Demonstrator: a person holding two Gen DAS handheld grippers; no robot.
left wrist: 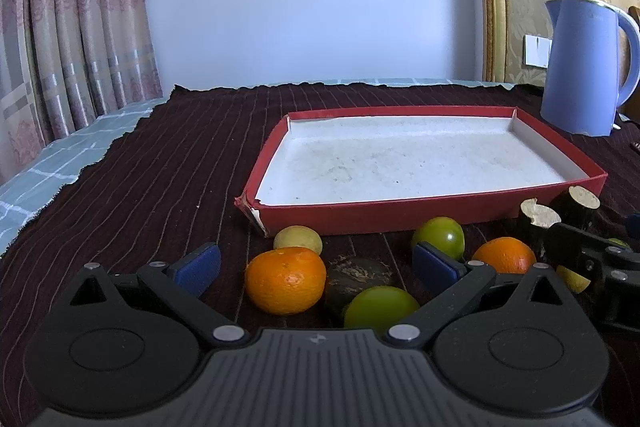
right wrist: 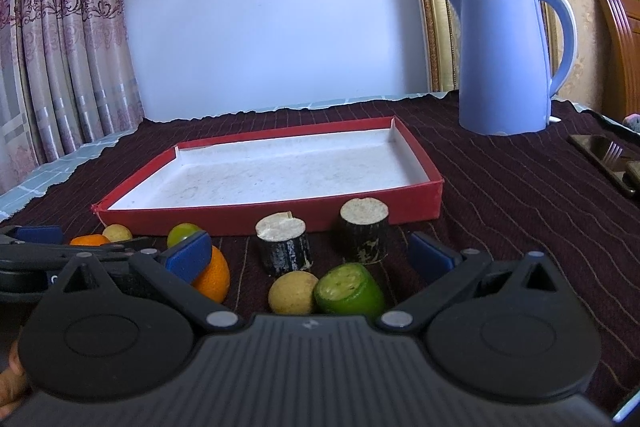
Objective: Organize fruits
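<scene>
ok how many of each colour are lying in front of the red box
oranges: 2
green fruits: 3
yellow fruits: 2
dark cylinders: 2
dark round thing: 1
total: 10

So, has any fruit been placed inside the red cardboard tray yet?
No, the red cardboard tray shows only its bare white floor; the round orange fruit sits on the cloth outside it.

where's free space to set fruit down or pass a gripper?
Free: the whole inside of the red box; bare cloth left of it toward the curtain; cloth between box and blue kettle. Crowded: the strip along the box's near wall, with oranges, green fruits, two dark cut cylinders and both open grippers.
</scene>
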